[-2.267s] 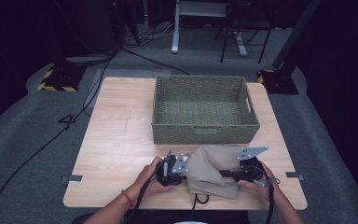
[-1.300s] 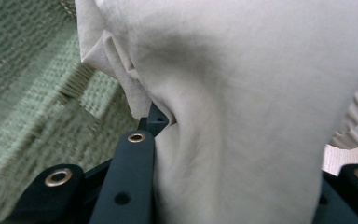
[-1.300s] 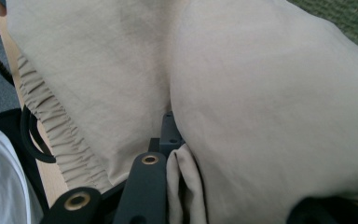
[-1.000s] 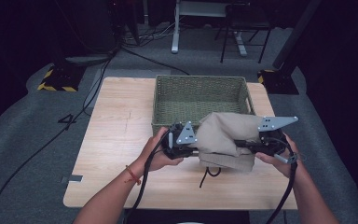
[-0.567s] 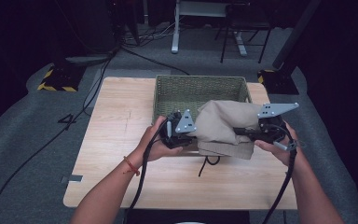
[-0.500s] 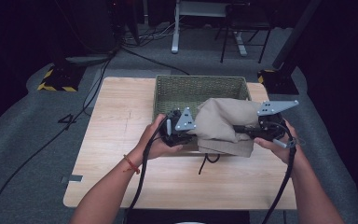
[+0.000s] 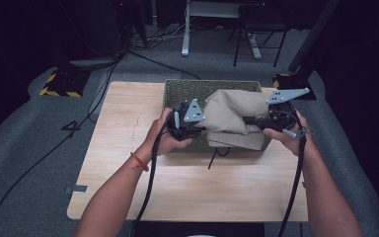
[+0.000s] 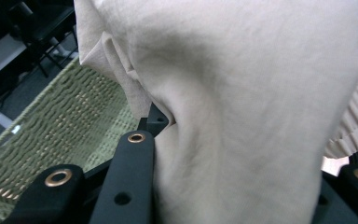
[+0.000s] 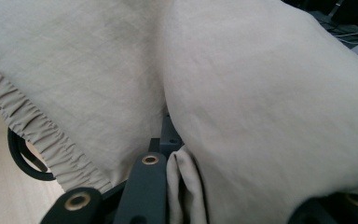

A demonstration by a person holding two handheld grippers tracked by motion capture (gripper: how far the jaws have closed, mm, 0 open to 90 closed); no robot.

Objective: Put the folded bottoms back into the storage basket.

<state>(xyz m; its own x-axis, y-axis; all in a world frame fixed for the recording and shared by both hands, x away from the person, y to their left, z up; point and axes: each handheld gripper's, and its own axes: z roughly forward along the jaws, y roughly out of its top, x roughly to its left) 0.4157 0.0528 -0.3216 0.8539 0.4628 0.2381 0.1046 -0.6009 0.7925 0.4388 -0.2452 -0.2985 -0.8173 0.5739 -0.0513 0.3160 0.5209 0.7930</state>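
Held up between the two hands, the folded beige garment point(image 7: 232, 121) hangs over the near edge of the woven basket point(image 7: 177, 91) on the worktop point(image 7: 128, 163). The left tongs point(image 7: 197, 129) are clamped on its left side, the right tongs point(image 7: 252, 120) on its right.

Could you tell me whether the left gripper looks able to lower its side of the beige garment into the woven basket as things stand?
Probably yes: the left gripper holds the beige garment above the woven basket, whose open top shows nothing in the way.
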